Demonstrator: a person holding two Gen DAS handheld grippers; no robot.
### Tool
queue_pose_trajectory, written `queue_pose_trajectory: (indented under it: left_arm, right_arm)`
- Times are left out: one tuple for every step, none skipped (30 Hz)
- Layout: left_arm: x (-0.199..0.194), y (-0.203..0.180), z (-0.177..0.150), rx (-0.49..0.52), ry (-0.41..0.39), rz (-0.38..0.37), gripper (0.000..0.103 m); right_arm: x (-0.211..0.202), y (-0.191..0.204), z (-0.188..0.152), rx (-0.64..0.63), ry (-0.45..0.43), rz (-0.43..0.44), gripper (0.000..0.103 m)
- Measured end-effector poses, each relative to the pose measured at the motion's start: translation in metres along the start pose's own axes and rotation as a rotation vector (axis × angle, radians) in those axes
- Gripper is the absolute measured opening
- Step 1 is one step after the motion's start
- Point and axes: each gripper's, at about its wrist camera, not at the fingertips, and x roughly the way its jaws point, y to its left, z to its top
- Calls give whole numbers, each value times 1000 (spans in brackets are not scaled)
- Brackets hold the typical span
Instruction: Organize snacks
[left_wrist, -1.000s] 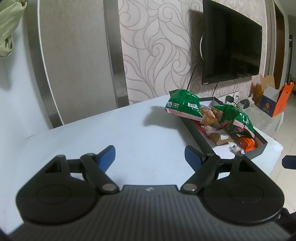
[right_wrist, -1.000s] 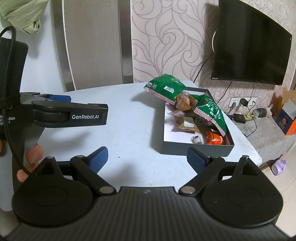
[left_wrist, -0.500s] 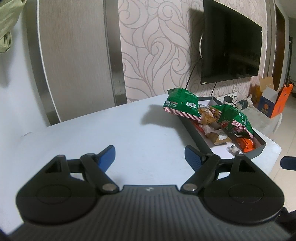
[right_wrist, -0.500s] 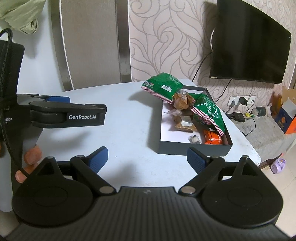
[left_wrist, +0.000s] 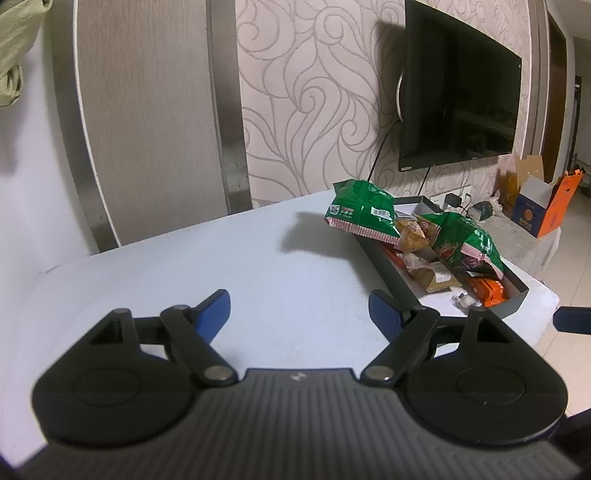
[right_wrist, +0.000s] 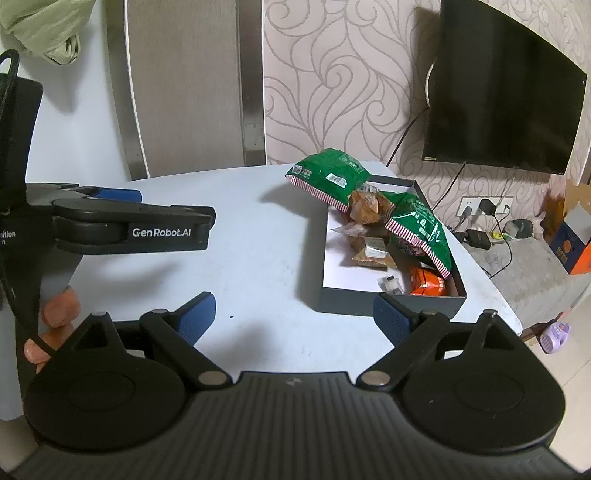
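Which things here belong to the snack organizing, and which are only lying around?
For the job: grey box, two green bags, orange packet, brown packets.
Lying about: television, chargers, cardboard boxes, purple bottle.

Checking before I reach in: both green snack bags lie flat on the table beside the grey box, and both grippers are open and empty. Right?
Not quite. In the right wrist view both green snack bags sit in the grey box, one overhanging its far rim. The left gripper and right gripper are open and empty.
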Motion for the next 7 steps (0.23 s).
queue_pose_trajectory:
  left_arm:
    - [0,1,0,-3,-4,9,84]
    - [0,2,0,-10,-11,21,83]
    - [-1,4,0,-16,-18,30,83]
    - [0,5,0,-20,-20,31,83]
    - [0,7,0,-23,-19,27,83]
    - [0,7,0,-21,-21,24,83]
    - [0,7,0,-15,-22,20,83]
  right_arm:
    - [0,0,1,-2,-1,-2,95]
    - [0,0,1,-2,-2,-2,95]
    - [0,-1,1,-1,-2,-1,95]
    - [0,-1,2,-1,-2,-1,95]
    - [0,-1,2,-2,-1,-1,95]
    - [1,0,2,-4,0,0,95]
    - [1,0,2,-5,1,1,95]
